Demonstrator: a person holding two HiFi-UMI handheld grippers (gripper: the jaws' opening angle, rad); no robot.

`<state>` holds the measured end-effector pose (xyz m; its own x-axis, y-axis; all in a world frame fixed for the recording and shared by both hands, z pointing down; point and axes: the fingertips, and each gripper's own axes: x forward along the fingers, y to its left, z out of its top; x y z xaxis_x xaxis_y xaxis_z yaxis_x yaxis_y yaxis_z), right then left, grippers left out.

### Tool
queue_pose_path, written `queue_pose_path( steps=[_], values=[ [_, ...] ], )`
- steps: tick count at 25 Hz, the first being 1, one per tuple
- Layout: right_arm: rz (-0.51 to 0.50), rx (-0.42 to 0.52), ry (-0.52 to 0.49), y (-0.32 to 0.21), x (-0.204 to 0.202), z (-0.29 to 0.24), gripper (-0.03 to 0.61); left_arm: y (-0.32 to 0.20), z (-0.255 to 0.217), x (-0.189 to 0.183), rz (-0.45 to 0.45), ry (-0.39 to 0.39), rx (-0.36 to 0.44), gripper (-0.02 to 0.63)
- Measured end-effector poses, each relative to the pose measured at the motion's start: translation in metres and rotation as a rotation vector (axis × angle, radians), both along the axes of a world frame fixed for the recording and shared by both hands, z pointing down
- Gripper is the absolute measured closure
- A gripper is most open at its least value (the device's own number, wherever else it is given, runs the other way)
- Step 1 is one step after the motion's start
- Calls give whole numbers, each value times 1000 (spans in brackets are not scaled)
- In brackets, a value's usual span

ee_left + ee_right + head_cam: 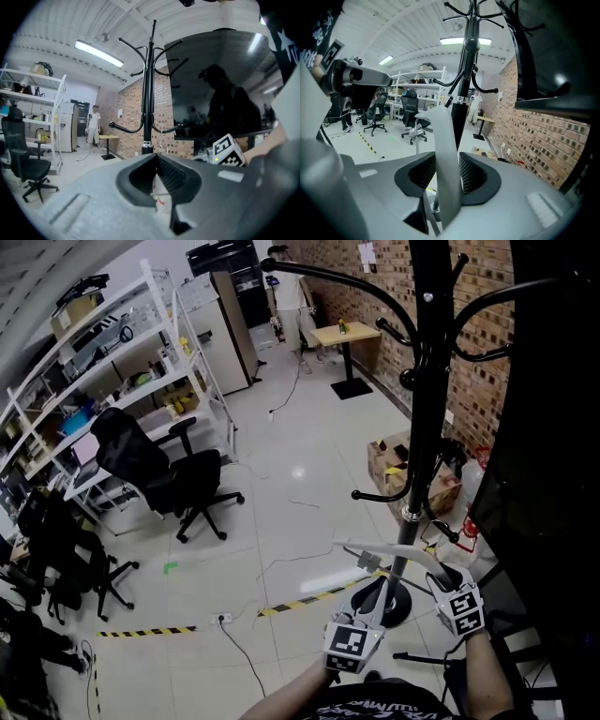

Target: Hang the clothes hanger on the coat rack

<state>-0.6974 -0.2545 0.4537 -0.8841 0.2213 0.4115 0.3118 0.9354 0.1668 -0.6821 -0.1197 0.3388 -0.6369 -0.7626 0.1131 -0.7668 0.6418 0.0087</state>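
Currently the clothes hanger (398,552), pale grey, sits low in front of the black coat rack (429,381). In the head view it crosses the pole just above the base and below the lowest tier of hooks. It rests on no hook.

Right gripper (447,164): one flat arm of the hanger stands upright between the ribbed pads and fills the gap. No daylight shows at either edge, so both pads appear to lie against it. The jaws stand partly open, at the width of that arm.

Left gripper (157,161): the jaws are drawn together at the tips. A thin pale strip shows low in the slot; I cannot tell what it is, nor whether it is pinched. The head view puts this gripper just under the hanger's middle.

Both grippers are close together, near the rack's base. A brick wall (487,306) stands behind the rack.
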Motion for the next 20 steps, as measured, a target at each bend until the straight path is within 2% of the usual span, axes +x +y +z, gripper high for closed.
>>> queue_pose_path(
  steps=[3, 8, 12, 16, 20],
  values=[
    [28, 22, -38, -7, 2, -4, 369, 3, -1, 3, 5, 11, -3, 609],
    [97, 60, -111, -12, 11, -17, 320, 14, 0, 4, 5, 10, 1, 609],
    [154, 118, -180, -16, 23, -37, 310, 23, -5, 6, 6, -1, 19, 609],
    [201, 122, -180, -6, 37, -45, 310, 44, -14, 9, -3, 8, 49, 609],
    [217, 103, -193, 14, 49, -61, 311, 61, -19, 11, 7, 35, 38, 609]
  ],
)
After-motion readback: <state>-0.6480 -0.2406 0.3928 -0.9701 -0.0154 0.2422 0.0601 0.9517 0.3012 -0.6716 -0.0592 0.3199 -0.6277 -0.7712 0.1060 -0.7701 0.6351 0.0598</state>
